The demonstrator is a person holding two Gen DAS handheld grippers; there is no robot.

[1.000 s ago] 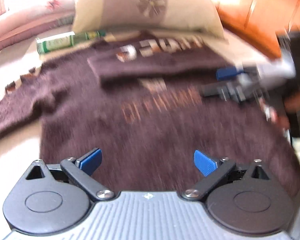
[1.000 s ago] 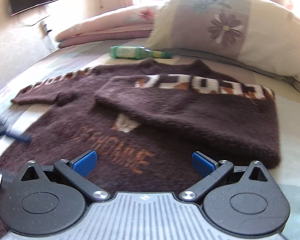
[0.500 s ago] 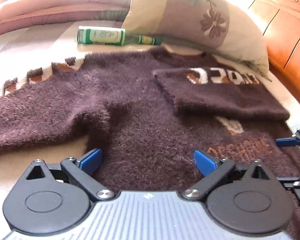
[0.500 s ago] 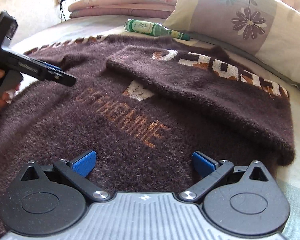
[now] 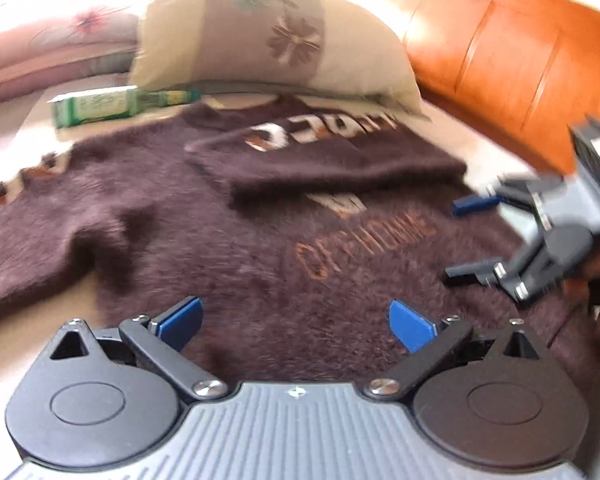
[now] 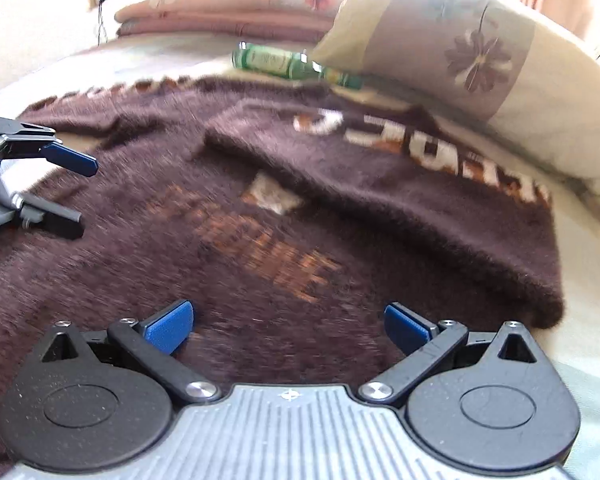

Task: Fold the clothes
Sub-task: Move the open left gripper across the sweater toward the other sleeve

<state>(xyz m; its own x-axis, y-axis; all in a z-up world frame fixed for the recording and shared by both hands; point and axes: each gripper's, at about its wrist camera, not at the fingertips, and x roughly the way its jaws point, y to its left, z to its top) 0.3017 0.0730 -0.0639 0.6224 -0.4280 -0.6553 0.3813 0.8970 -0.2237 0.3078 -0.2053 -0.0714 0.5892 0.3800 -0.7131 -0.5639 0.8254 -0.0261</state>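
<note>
A fuzzy dark brown sweater (image 5: pixel 228 248) (image 6: pixel 204 240) with orange lettering lies flat on the bed. Its right sleeve (image 5: pixel 332 152) (image 6: pixel 400 184), with white and orange letters, is folded across the chest. The other sleeve (image 5: pixel 40 240) stretches out to the left. My left gripper (image 5: pixel 296 322) hovers open over the sweater's lower body, nothing between its blue pads. My right gripper (image 6: pixel 288 324) is open above the hem and holds nothing. Each gripper shows in the other's view: the right gripper (image 5: pixel 472 236) at the right edge, the left gripper (image 6: pixel 72 192) at the left edge, both with jaws apart.
A green glass bottle (image 5: pixel 112 106) (image 6: pixel 292 65) lies on the bed beyond the collar. A large flowered pillow (image 5: pixel 276 40) (image 6: pixel 480 52) leans behind it, with pink folded bedding (image 6: pixel 228 16) further back. An orange wooden headboard (image 5: pixel 520 60) rises at the right.
My left gripper has swung right, back toward the sweater's middle, and the right gripper now shows higher at its right edge. My right gripper drew back slightly. Both views are motion-blurred.
</note>
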